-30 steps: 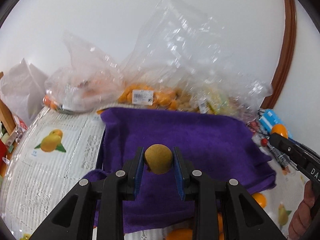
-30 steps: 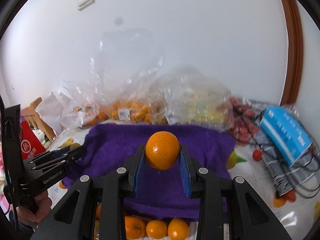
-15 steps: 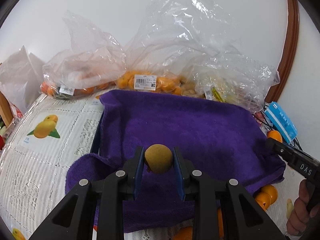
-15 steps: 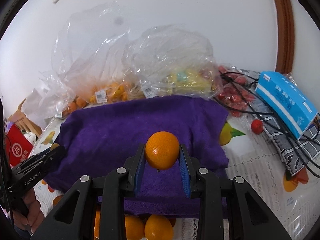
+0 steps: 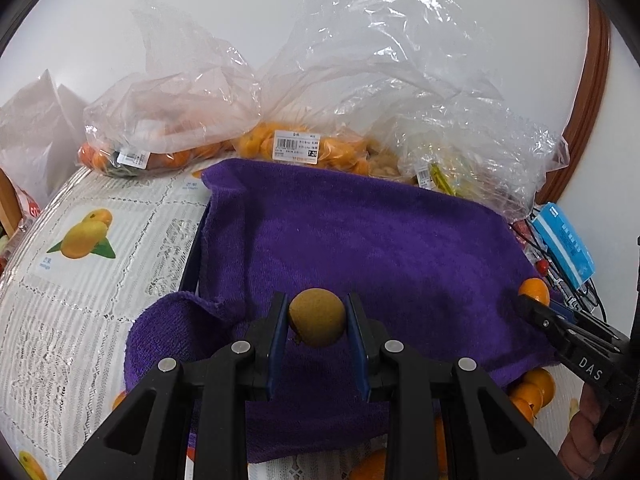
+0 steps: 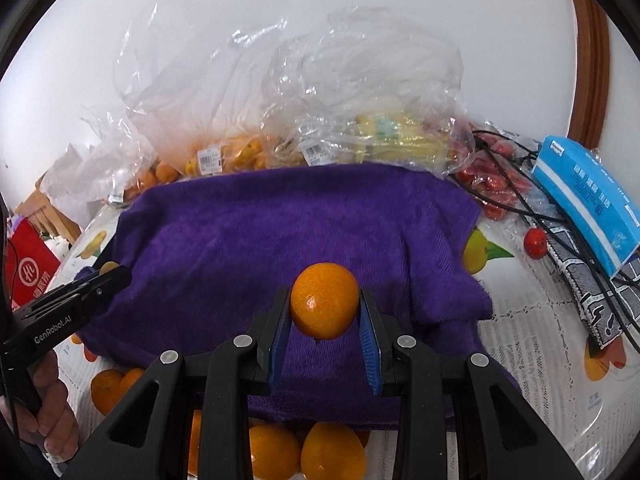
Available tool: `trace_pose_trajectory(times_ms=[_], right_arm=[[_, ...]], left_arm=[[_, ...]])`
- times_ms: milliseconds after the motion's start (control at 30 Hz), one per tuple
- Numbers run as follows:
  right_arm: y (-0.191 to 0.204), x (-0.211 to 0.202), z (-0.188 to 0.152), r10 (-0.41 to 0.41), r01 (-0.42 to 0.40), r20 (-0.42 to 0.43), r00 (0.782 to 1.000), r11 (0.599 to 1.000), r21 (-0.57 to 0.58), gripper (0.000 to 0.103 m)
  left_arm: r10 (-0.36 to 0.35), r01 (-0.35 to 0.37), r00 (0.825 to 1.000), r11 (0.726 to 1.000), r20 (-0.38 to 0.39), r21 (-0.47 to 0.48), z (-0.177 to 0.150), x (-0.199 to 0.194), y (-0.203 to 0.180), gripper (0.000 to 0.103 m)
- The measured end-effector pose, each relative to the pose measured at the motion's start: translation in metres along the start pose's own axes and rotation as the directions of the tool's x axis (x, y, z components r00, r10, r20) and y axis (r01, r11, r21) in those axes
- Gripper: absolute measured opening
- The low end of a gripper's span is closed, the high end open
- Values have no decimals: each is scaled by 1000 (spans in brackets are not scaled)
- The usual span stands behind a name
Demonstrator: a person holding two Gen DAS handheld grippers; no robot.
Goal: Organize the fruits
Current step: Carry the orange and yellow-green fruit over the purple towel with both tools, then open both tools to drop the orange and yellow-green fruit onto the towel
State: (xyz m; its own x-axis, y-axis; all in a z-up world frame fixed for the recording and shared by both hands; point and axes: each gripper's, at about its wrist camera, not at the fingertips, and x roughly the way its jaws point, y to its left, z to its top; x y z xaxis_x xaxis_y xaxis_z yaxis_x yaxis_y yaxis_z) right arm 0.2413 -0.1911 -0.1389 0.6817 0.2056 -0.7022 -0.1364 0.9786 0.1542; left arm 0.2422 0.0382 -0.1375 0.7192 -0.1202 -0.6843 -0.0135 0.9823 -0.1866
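Note:
My left gripper [image 5: 317,322] is shut on a small brown round fruit [image 5: 317,317] and holds it above the near part of a purple towel [image 5: 360,240]. My right gripper [image 6: 325,310] is shut on an orange [image 6: 324,306] above the same towel [image 6: 280,232]. The right gripper with its orange also shows at the right edge of the left wrist view [image 5: 534,300]. The left gripper shows at the left of the right wrist view [image 6: 108,276]. Loose oranges [image 6: 312,454] lie at the towel's near edge.
Clear plastic bags of oranges and other fruit [image 5: 304,148] line the wall behind the towel. A blue box [image 6: 588,208], black cables [image 6: 560,216] and small red fruits [image 6: 535,242] lie at the right. A fruit-print tablecloth [image 5: 80,280] covers the table.
Both grippers have moved forward and down toward the towel, still holding their fruits. The bags and towel now look closer and larger.

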Motion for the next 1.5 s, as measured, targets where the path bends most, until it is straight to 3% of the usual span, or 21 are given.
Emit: trace_pose_trajectory(times_ms=[700, 1333, 1500], right_arm=[[1, 16, -7, -22, 22, -63, 998, 1000, -5, 33], [1, 17, -8, -20, 19, -64, 998, 1000, -13, 33], [0, 13, -7, -14, 14, -49, 999, 1000, -7, 35]], left_arm=[[3, -3, 999, 1000, -51, 0, -2, 9, 1, 27], [2, -2, 999, 1000, -53, 3, -1, 10, -1, 27], [-13, 13, 999, 1000, -36, 3, -1, 6, -2, 38]])
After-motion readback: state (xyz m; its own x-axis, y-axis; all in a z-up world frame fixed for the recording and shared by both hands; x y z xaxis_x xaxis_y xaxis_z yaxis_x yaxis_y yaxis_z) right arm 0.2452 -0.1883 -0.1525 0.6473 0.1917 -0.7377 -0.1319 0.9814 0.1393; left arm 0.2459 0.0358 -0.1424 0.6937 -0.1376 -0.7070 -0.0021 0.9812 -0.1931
